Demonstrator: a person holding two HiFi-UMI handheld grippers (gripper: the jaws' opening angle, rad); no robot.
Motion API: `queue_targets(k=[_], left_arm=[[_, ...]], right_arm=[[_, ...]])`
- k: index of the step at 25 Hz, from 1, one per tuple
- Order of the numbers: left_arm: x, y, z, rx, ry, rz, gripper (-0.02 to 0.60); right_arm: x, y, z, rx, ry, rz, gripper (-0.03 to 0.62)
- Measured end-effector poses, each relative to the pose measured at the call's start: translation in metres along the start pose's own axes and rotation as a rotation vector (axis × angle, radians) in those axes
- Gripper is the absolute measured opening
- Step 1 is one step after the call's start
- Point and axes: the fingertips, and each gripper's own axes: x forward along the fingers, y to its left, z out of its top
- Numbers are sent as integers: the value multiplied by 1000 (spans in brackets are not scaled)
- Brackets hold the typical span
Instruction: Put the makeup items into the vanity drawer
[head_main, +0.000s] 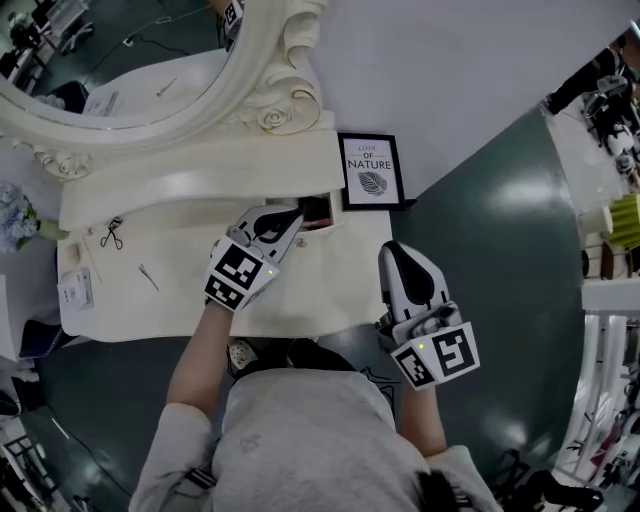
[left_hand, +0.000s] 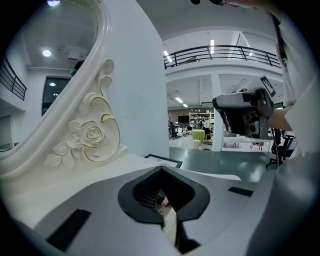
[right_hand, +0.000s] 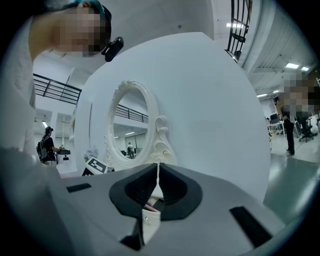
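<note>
My left gripper (head_main: 298, 216) (left_hand: 161, 169) hovers over the cream vanity top (head_main: 320, 290), jaws shut with nothing visibly held. Its tips sit at the edge of a dark opening (head_main: 318, 210) that holds something pinkish, just left of a framed print (head_main: 372, 170). Whether that opening is the drawer I cannot tell. An eyelash curler (head_main: 111, 234), a thin stick (head_main: 148, 277) and a small box (head_main: 75, 290) lie at the vanity's left end. My right gripper (head_main: 392, 250) (right_hand: 158, 165) hangs off the vanity's right edge, shut and empty, pointing level toward the mirror (right_hand: 127, 130).
An oval mirror with a carved rose frame (head_main: 275, 115) (left_hand: 92, 132) stands at the back of the vanity. Blue flowers (head_main: 15, 215) sit at the far left. A white wall (head_main: 450, 70) runs behind, with green floor (head_main: 500, 260) to the right.
</note>
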Motion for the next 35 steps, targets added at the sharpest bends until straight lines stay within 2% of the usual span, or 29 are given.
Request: queue_targets(k=[4,15,21,35], left_arm=[[-24,2,9,-37,-45,16,14],[-100,9,29,-64,-167,91,14],[-144,18,34,-121,-219,136,14],[-250,35,48,-133,-319,291,14]], right_arm=[[8,15,-1,-6,3,18,26],[30,72,1,-35,11,96,26],[42,106,3,-47,6,138,26],[58,183,15,-86,-15,233,25]])
